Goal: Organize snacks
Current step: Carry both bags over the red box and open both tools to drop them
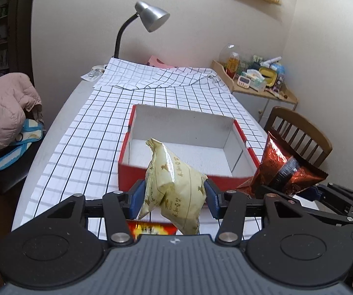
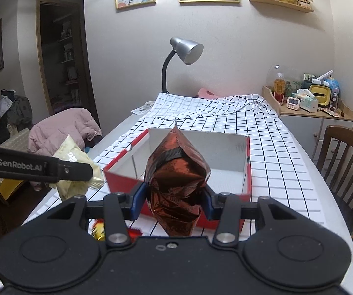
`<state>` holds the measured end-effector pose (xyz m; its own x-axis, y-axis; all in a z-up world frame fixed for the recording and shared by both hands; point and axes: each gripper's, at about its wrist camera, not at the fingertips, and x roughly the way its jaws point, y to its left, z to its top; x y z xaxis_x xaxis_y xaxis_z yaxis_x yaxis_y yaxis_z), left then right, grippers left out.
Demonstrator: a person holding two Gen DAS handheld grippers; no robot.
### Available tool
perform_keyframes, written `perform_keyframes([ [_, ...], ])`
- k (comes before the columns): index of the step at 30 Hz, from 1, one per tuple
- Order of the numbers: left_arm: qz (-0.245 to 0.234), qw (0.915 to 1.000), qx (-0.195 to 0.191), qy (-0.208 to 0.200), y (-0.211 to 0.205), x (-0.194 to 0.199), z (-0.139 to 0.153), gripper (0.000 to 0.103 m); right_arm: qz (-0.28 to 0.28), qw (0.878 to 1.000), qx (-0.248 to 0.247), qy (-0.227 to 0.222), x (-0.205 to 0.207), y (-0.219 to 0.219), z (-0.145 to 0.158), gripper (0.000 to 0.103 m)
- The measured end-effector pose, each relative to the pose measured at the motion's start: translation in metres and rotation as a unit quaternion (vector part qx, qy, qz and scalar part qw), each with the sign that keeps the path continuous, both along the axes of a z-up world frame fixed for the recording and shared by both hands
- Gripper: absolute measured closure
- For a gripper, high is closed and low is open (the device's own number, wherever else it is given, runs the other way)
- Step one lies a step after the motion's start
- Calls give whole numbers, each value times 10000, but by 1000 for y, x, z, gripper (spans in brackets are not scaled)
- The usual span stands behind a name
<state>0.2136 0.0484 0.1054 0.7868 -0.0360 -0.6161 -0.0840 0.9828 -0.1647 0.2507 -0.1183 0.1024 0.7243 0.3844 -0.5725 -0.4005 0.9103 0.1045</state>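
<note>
Before the red box (image 1: 137, 172), two clamped snack packets (image 1: 174, 186).

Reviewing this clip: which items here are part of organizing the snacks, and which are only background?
Part of the job:
- cream snack bag in the left gripper
- red foil snack bag in the right gripper
- red box, open
- red packet under the left gripper

Background:
- desk lamp
- pink jacket
- wooden chair
- side cabinet clutter
</note>
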Motion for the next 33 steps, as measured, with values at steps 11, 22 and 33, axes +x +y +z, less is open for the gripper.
perform_keyframes([
  [11, 18, 9989, 426, 203, -8, 97, -11, 52, -98, 9982, -554, 188, 87, 14, -25, 57],
  [22, 77, 9952, 570, 791, -4, 178, -54, 52, -79, 9933, -755, 873, 153, 28, -69, 57],
  [33, 71, 9880, 742, 1353, -7, 211, -96, 51, 72, 9879, -976, 1203, 172, 42, -100, 57],
])
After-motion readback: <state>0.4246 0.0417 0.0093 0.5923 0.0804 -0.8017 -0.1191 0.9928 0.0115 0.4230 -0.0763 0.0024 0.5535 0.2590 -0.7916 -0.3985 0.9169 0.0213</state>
